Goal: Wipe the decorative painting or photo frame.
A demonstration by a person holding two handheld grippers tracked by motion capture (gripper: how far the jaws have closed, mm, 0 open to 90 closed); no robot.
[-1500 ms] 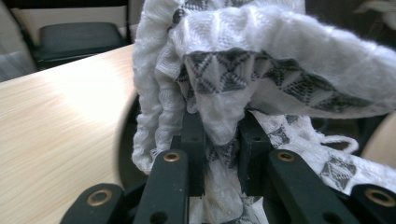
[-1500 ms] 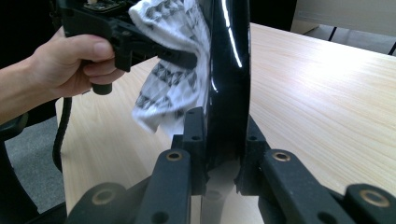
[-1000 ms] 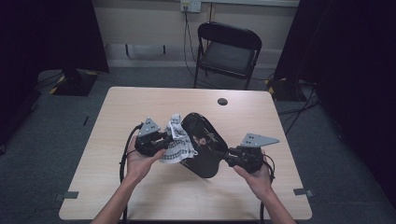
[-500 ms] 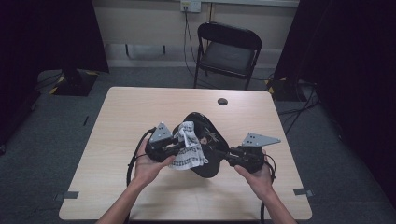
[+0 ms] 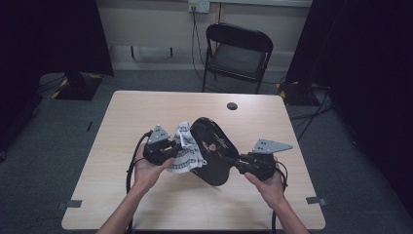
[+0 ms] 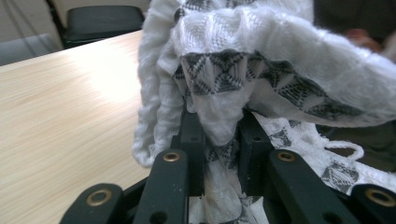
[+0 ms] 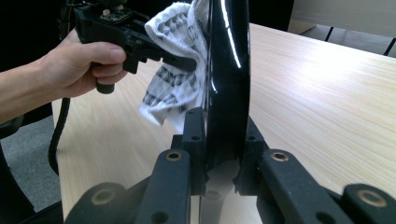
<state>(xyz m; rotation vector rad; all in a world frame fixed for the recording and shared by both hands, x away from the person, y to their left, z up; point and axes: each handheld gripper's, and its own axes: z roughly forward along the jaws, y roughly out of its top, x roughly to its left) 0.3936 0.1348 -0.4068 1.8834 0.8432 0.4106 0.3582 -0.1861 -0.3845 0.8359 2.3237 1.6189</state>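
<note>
Wiping step: right gripper (image 5: 238, 165) clamped on tray (image 5: 212, 148) edge, left gripper (image 5: 176, 148) pinching cloth (image 5: 186, 146) against it; next, rubbing across the glossy face.

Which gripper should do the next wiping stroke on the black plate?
Left. The left gripper is clamped on the patterned cloth, which lies against the black plate. The right gripper grips the plate's edge, holding it up.
</note>
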